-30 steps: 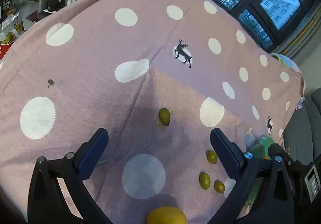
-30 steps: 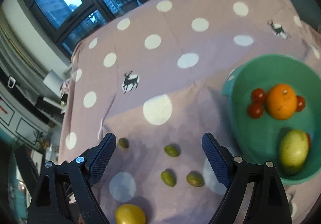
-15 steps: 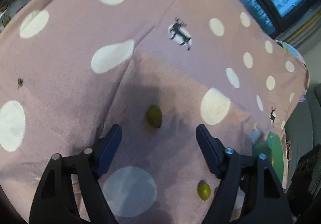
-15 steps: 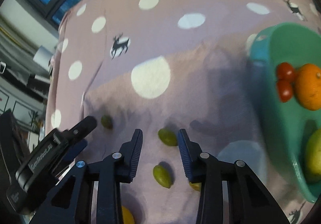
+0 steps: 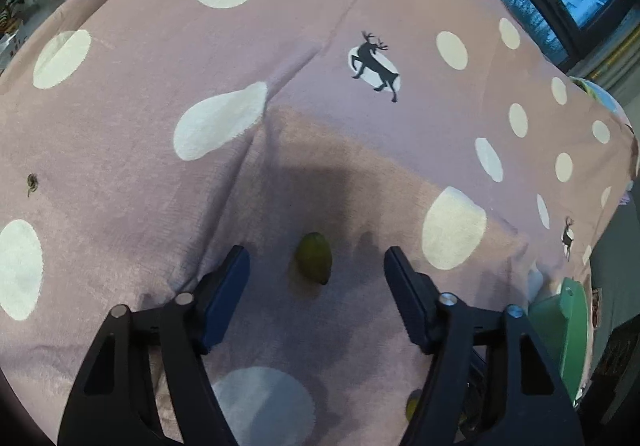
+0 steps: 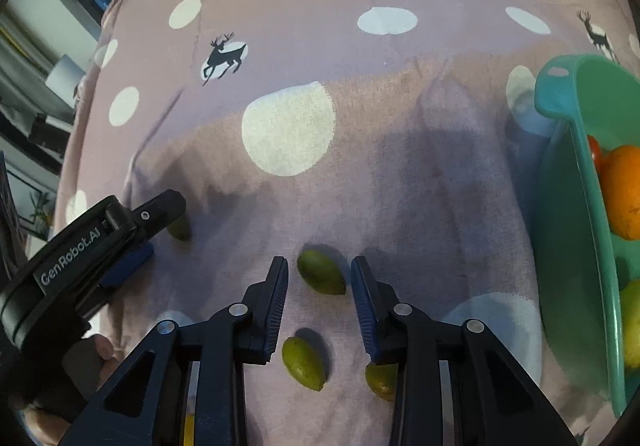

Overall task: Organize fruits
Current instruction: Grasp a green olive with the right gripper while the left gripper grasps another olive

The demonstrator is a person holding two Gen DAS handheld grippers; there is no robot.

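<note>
Fruits first: one small green fruit lies on the cloth between the right gripper jaws, which have just been closing; a sliver of cloth shows on each side, so pads not pressing yet, no grip. Left gripper same story on its own green fruit: jaws have just been closing, fruit centred between them, clear gaps both sides, nothing held. Both tools point steeply down at the table, looks like a straddle-then-pinch setup so the oval fruit can't roll out sideways. Right view shows the left tool at the left edge with its fruit just under the tip. Two more green fruits sit nearer the right camera, one under the jaws, one partly behind the right finger. Outward: pink polka-dot tablecloth with deer prints, wrinkled, soft, so fruit stays put. Teal bowl at far right already holds an orange, something red behind it and a yellow-green fruit, likely the drop target. Judgement: early-mid task, both hands pre-grasp; risk is pinching cloth with the fruit.
</note>
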